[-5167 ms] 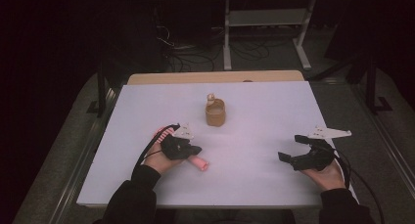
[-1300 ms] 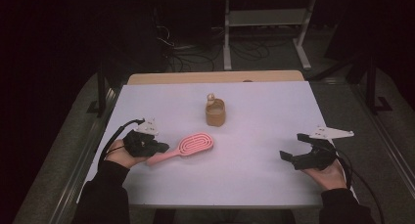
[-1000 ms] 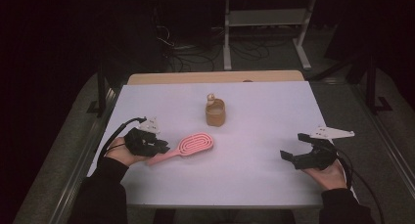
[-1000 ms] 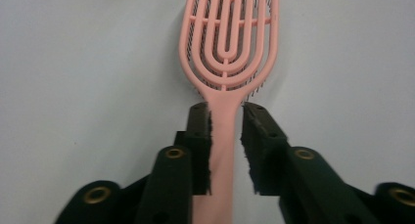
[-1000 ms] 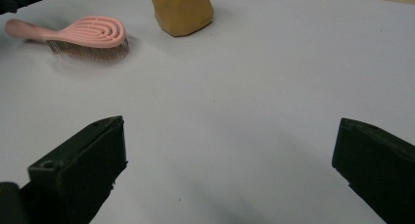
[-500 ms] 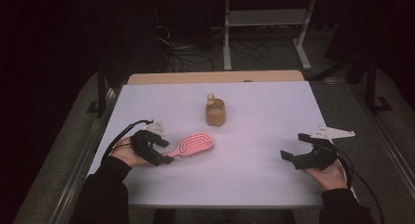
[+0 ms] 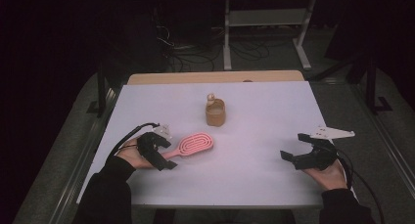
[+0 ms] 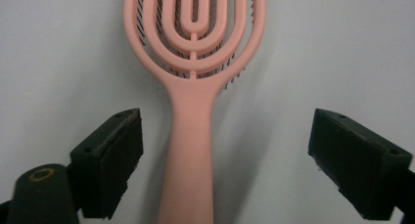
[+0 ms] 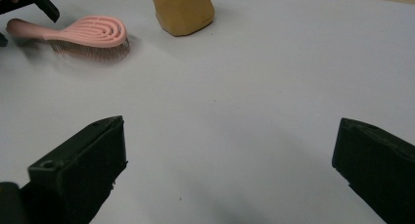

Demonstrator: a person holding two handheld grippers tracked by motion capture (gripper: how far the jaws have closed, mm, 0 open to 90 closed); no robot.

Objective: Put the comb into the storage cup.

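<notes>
Pink hairbrush [image 7: 195, 145] flat on bench [image 7: 264, 111] lower left, left tongs [image 8: 222, 160] just opened, astride handle without contact, right tongs [image 7: 299, 153] apart, lower right.

1. The pink hairbrush [image 8: 190, 150] looks like smooth, matt plastic.
2. The worktop [image 7: 264, 175] is a matt, pale, smooth sheet.
3. The left gripper [image 8: 222, 165] has matt black plastic jaws.
4. The tan holder [image 7: 215, 114] looks dull, slightly rough.

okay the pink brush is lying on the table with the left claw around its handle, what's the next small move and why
Probably draw the left claw straight back off the hairbrush. Its jaws have just been opening, both stand clear of the handle, and the brush lies flat on the table, so it looks released.
</notes>
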